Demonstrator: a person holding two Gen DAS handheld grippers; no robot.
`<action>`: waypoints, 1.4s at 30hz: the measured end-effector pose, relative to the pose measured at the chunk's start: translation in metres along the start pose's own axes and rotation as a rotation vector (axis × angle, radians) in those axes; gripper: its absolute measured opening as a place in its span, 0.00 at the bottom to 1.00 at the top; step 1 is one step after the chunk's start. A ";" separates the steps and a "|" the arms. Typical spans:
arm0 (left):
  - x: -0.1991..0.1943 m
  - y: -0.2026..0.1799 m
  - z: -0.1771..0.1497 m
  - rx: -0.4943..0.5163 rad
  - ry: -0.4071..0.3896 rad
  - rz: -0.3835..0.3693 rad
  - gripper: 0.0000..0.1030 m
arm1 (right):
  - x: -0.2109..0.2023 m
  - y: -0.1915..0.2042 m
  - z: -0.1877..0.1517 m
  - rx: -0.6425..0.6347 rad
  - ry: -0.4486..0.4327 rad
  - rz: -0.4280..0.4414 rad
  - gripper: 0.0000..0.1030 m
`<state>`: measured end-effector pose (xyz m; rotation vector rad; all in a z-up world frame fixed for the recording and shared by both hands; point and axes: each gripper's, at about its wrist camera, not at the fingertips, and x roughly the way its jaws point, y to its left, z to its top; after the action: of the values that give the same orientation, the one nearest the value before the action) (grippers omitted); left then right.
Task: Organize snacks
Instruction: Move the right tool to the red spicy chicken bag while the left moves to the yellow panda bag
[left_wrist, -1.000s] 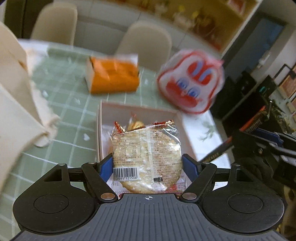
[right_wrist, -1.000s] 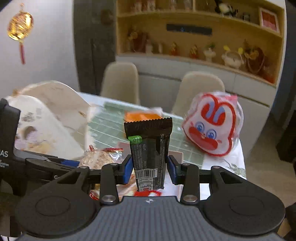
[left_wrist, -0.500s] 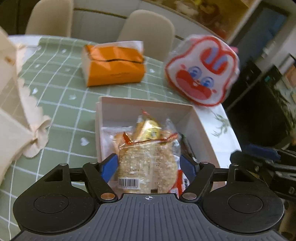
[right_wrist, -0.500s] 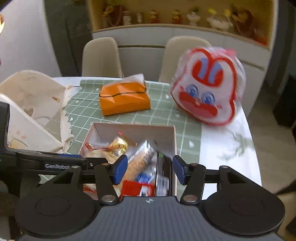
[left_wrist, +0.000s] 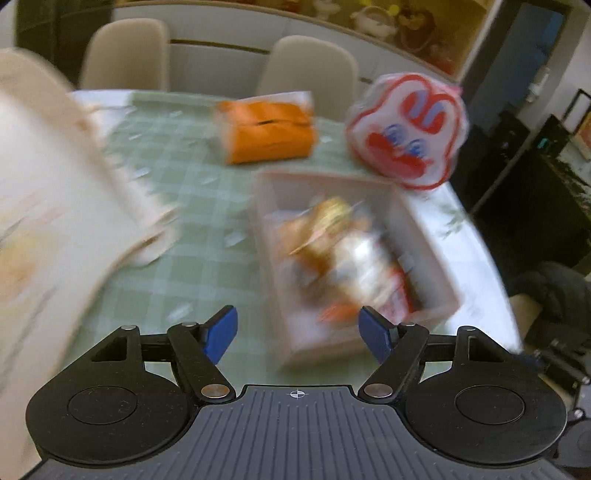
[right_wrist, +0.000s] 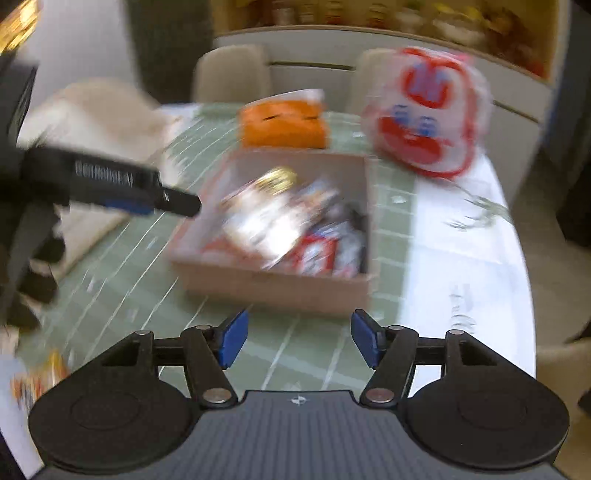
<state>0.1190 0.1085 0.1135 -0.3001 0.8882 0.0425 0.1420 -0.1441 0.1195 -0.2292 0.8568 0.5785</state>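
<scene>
Both views are blurred. The box (right_wrist: 273, 288) sits on the green checked part of the worktop (right_wrist: 110, 280), toward its right edge, with its long axis running from the near side toward the far side where the chairs (left_wrist: 306, 70) stand. The snacks (right_wrist: 280, 221) lie heaped inside it; their individual directions cannot be read through the blur. The orange pack (left_wrist: 269, 131) lies just beyond the box's far end, its long axis crosswise. The rabbit-face bag (right_wrist: 424, 110) stands upright near the far right edge. The left hand-held gripper (left_wrist: 297, 332) has its jaws apart and empty. The right hand-held gripper (right_wrist: 295, 338) is opening, with nothing between its jaws, short of the box's near wall.
</scene>
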 end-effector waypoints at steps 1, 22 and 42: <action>-0.011 0.013 -0.011 -0.012 0.007 0.025 0.76 | -0.002 0.015 -0.009 -0.058 -0.004 0.014 0.66; -0.067 0.072 -0.172 -0.122 0.152 0.083 0.76 | 0.023 0.119 -0.081 -0.210 0.176 0.189 0.71; -0.076 0.081 -0.185 -0.202 0.114 0.163 0.71 | 0.043 0.148 -0.080 -0.191 0.166 0.216 0.89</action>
<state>-0.0822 0.1416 0.0435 -0.4213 1.0223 0.2700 0.0289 -0.0383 0.0405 -0.3647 0.9952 0.8535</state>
